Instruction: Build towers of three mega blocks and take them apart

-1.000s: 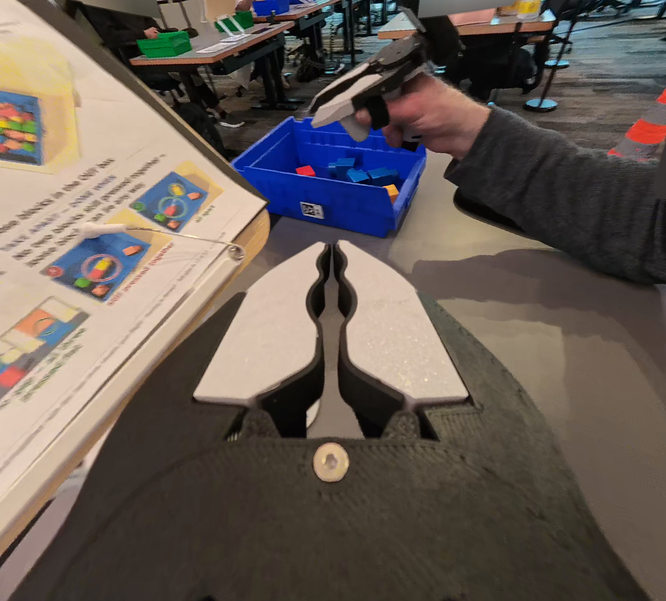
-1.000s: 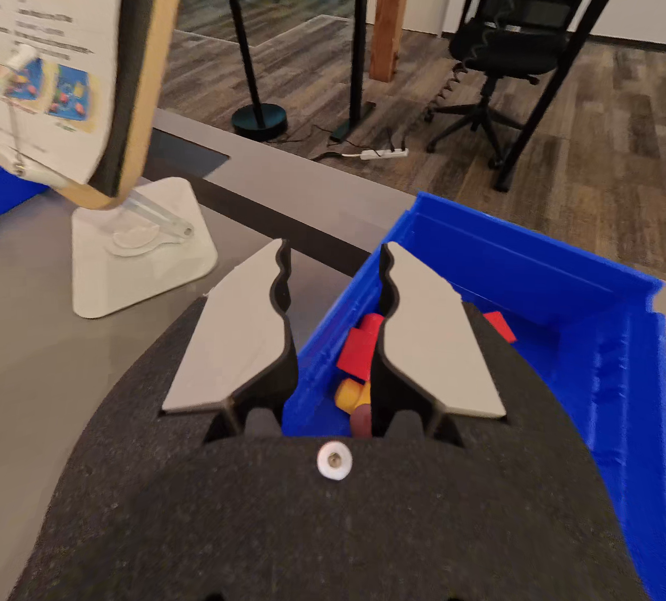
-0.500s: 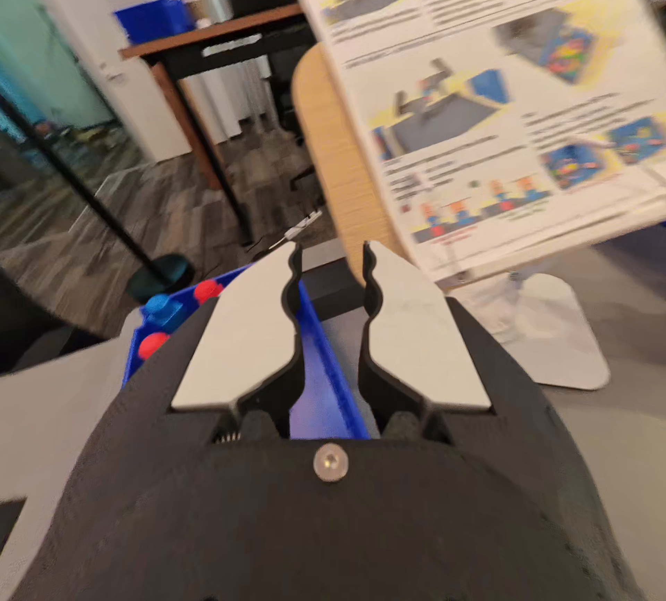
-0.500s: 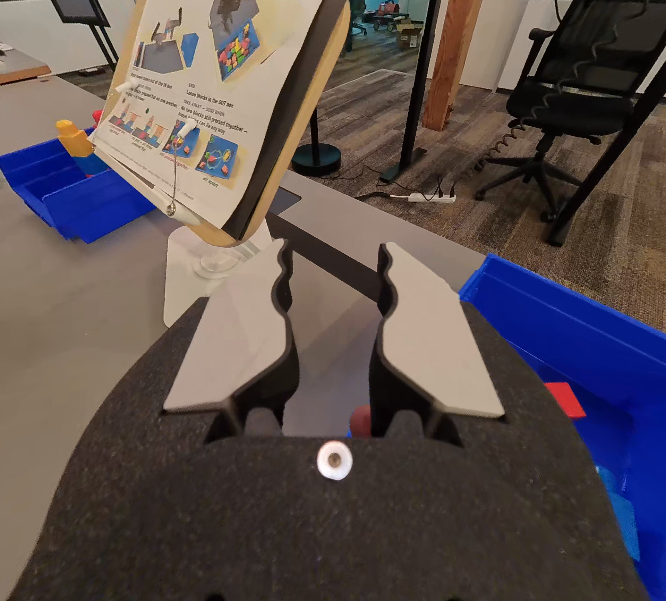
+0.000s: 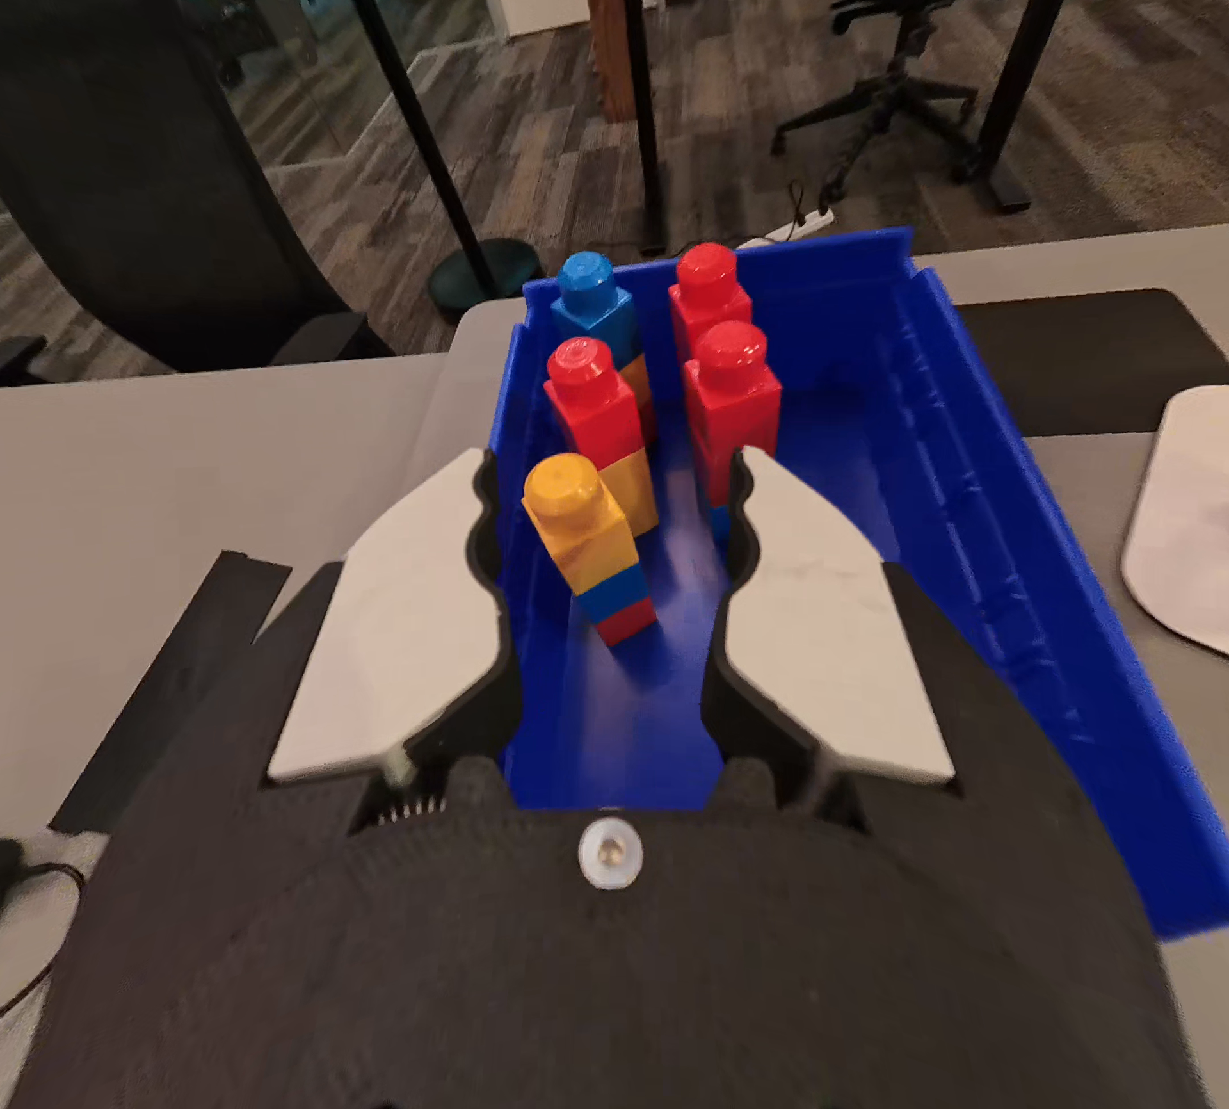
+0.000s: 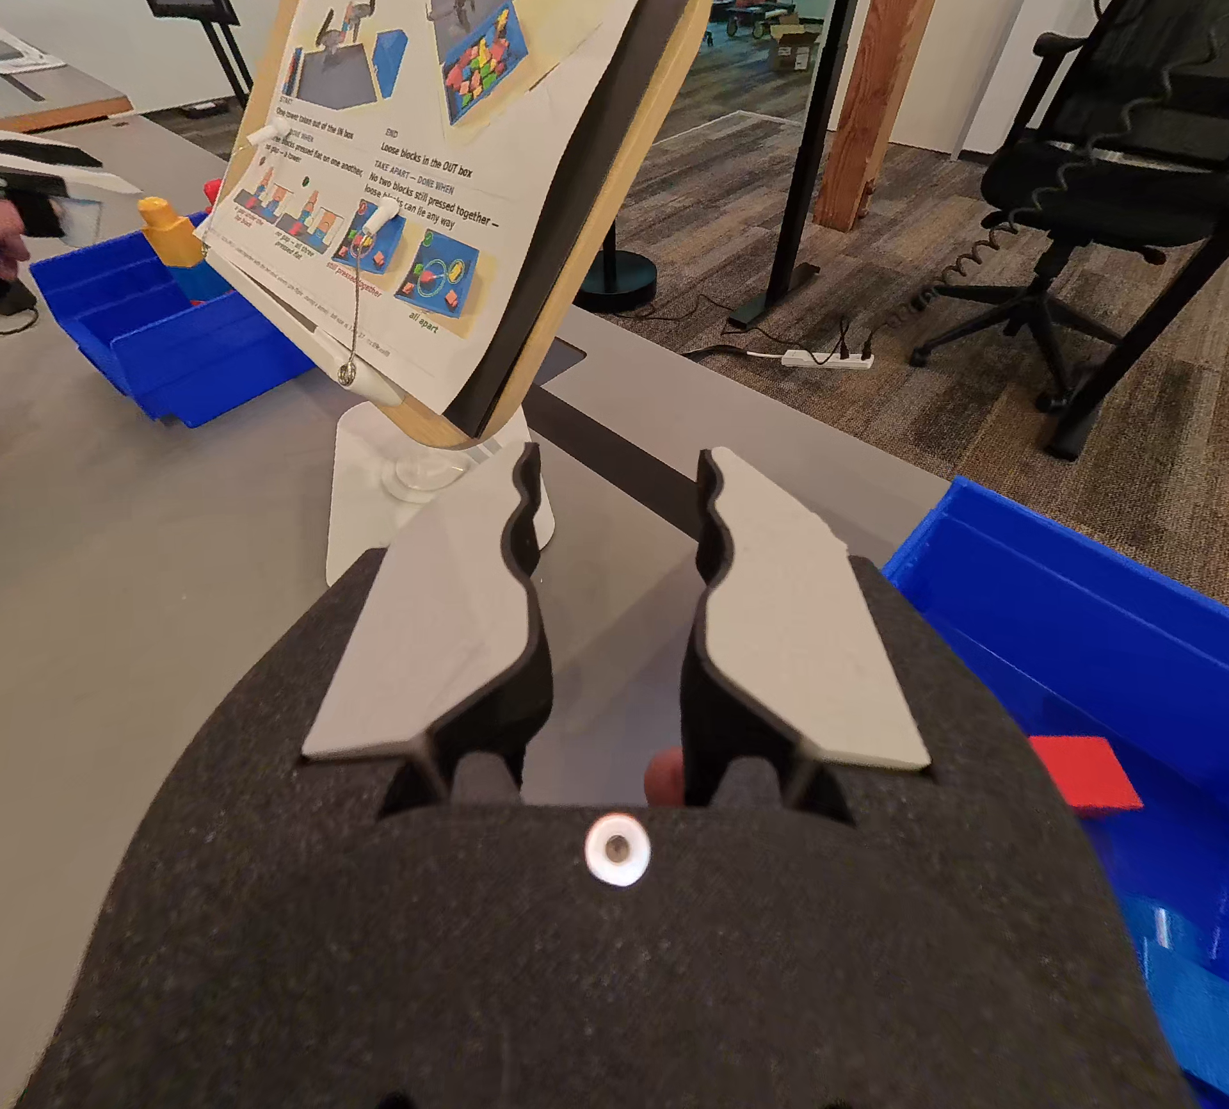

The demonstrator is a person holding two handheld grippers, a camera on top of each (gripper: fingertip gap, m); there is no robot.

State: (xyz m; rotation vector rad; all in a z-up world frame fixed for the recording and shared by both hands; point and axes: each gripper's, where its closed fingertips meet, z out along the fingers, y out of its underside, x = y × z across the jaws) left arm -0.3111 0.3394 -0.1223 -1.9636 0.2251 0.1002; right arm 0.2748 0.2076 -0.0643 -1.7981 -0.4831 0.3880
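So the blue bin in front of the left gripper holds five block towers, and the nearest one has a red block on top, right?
Not quite. The nearest tower in the blue plastic bin has a yellow block on top, as the left wrist view shows. Five towers, yes.

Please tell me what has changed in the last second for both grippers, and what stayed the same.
The left gripper swung from the table and document stand to the blue bin of towers, and opened; the yellow-topped tower now stands between its fingers, not gripped. The right gripper turned away from the other bin toward the instruction board. It stayed open and empty.
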